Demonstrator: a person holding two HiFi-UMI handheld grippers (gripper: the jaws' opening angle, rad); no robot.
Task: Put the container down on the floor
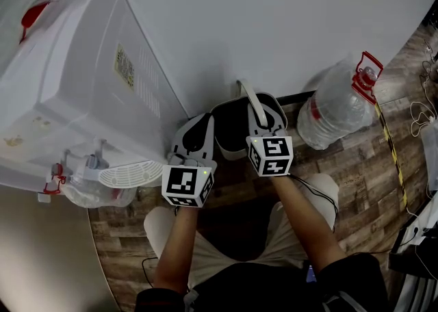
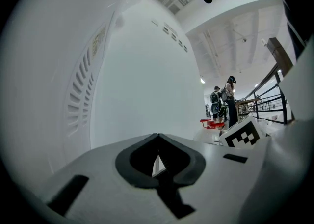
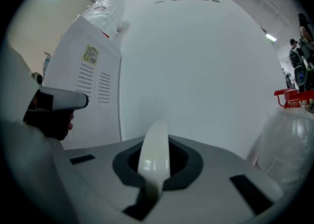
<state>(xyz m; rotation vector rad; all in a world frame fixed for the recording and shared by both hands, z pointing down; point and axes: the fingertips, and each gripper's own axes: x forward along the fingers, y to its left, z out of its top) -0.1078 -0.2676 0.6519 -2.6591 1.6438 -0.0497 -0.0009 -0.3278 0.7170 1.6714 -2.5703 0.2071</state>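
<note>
A dark container (image 1: 231, 129) with a pale arched handle (image 1: 252, 100) hangs close to the white wall, between my two grippers. My right gripper (image 1: 265, 120) is shut on that handle, which shows as a cream strip (image 3: 154, 159) pinched between the jaws of the right gripper (image 3: 156, 145). My left gripper (image 1: 194, 138) is just left of the container's rim. In the left gripper view its jaws are together on the left gripper (image 2: 158, 143), with only a thin white sliver in the gap. The container's bottom is hidden.
A white water dispenser (image 1: 82, 78) stands at the left, close to the left gripper. A large clear water bottle (image 1: 340, 103) with a red cap (image 1: 367, 71) lies on the wooden floor (image 1: 356, 174) at the right. Cables (image 1: 419, 115) trail at the far right. People (image 2: 223, 101) stand far off.
</note>
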